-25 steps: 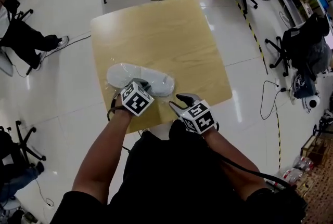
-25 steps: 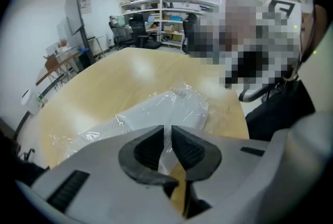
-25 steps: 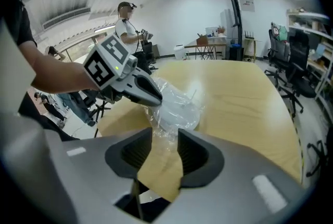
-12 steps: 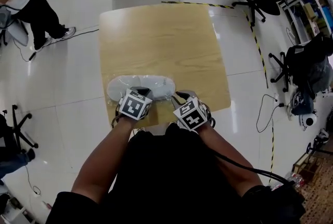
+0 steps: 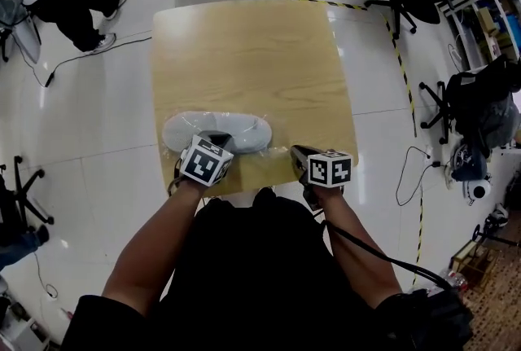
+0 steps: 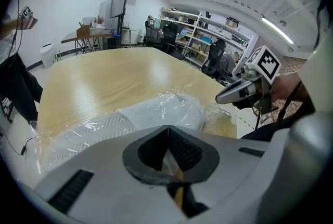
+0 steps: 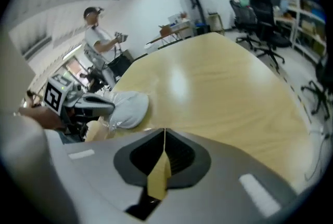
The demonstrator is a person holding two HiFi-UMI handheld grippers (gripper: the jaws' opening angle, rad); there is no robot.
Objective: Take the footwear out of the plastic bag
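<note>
The right gripper (image 5: 299, 152) is shifted right, away from the bagged white shoe (image 5: 194, 126), its jaws just closed on nothing. The plastic bag (image 5: 256, 131) is pinched at its near edge by the left gripper (image 5: 213, 138), also just closed.

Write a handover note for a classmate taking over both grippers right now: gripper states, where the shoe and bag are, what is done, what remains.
Left gripper: jaws have just been closing, now shut, seemingly pinching the bag's near edge.
Right gripper: jaws have just been closing, now shut on nothing, over the table right of the bag.
Shoe: white, lying inside the clear bag near the table's front edge.
Done: nothing out yet.
Left: open the bag, pull the shoe out.
</note>
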